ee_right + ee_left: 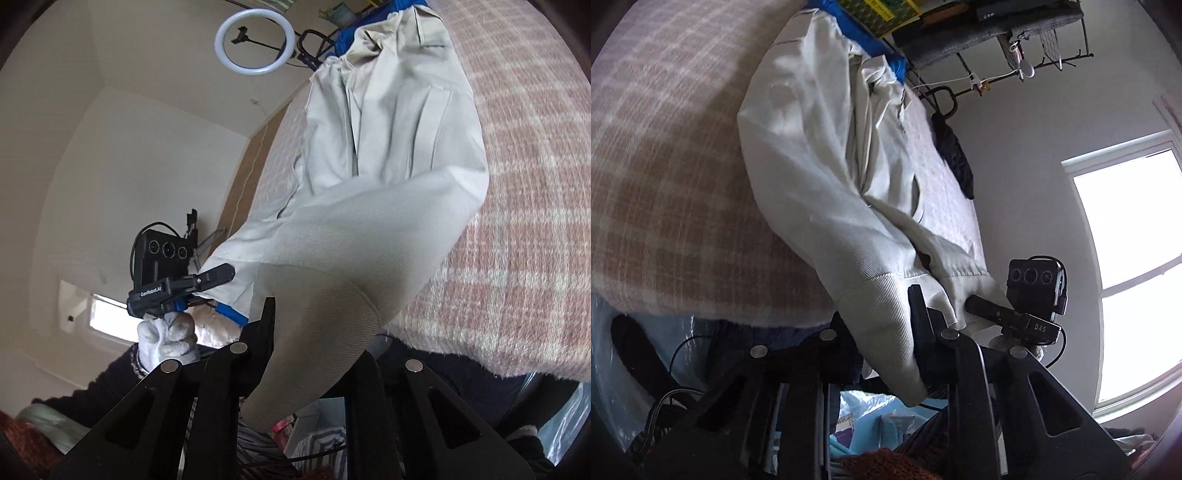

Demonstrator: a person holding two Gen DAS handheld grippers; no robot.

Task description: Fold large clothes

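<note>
Both claws, left (886, 314) and right (314, 332), clamped closed.

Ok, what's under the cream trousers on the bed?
The pink-and-white checked blanket lies beneath the cream trousers; blue fabric peeks out at their far end. Anything else beneath is covered.

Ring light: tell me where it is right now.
In the right wrist view the ring light stands at the top centre against the wall, just left of the far end of the beige trousers lying on the checked blanket.
</note>
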